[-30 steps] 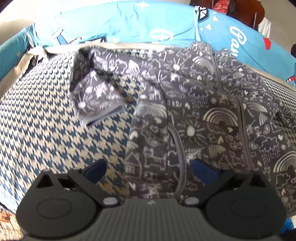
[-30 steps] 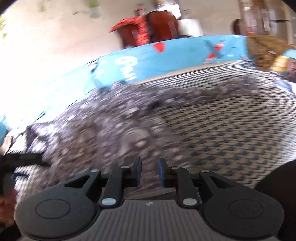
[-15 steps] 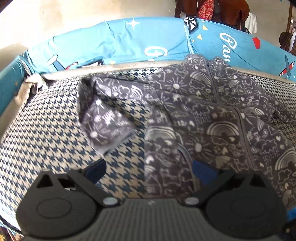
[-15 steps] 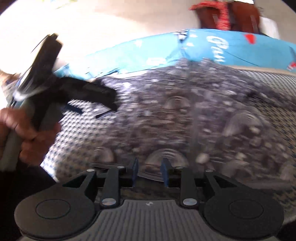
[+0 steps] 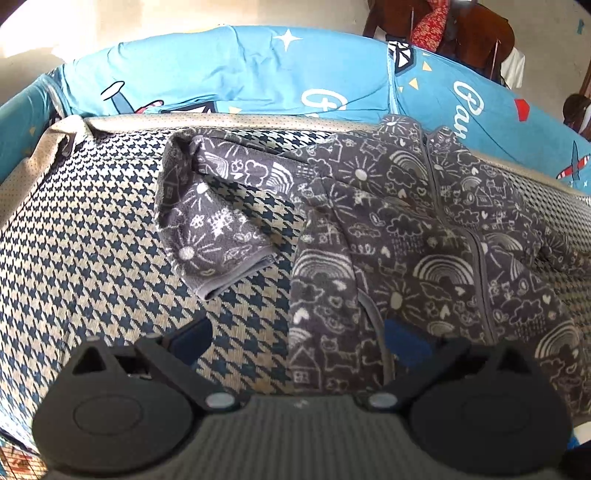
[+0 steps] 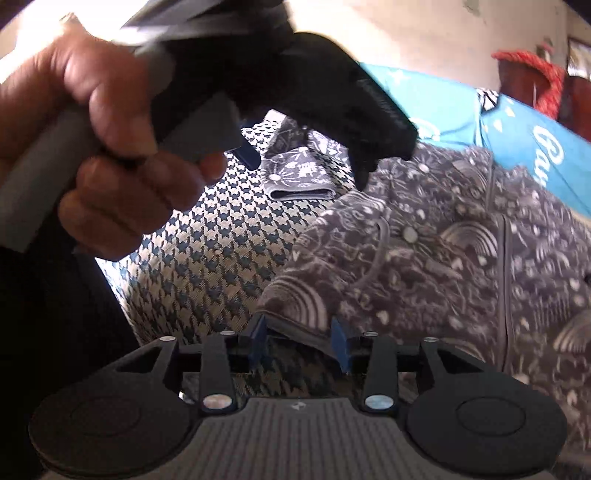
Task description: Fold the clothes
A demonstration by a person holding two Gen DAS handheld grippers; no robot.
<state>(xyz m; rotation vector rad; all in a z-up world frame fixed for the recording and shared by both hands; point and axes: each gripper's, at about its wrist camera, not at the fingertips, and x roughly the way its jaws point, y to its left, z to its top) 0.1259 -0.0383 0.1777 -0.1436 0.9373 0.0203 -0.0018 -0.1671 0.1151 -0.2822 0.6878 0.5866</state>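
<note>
A grey zip-up garment (image 5: 424, 236) with white doodle prints lies spread on the houndstooth surface (image 5: 92, 258). One sleeve (image 5: 210, 229) is bent back on the left, its cuff toward me. My left gripper (image 5: 297, 341) hovers open and empty above the garment's lower left edge. From the right wrist view, a hand (image 6: 92, 147) holds that left gripper (image 6: 306, 166) above the sleeve (image 6: 299, 173). My right gripper (image 6: 299, 341) is low at the garment's (image 6: 461, 258) hem corner. Its jaws are opening, with the hem edge between the blue pads (image 6: 258, 338), which do not press on it.
A blue printed cushion (image 5: 258, 70) runs along the far edge, with a beige trim strip (image 5: 221, 122) below it. Dark wooden furniture with a red cloth (image 5: 428, 26) stands behind. Bare houndstooth fabric stretches left of the garment.
The right gripper swung left across the garment to its lower hem beside the left gripper, and its jaws widened. The left gripper drew back a little, staying open.
</note>
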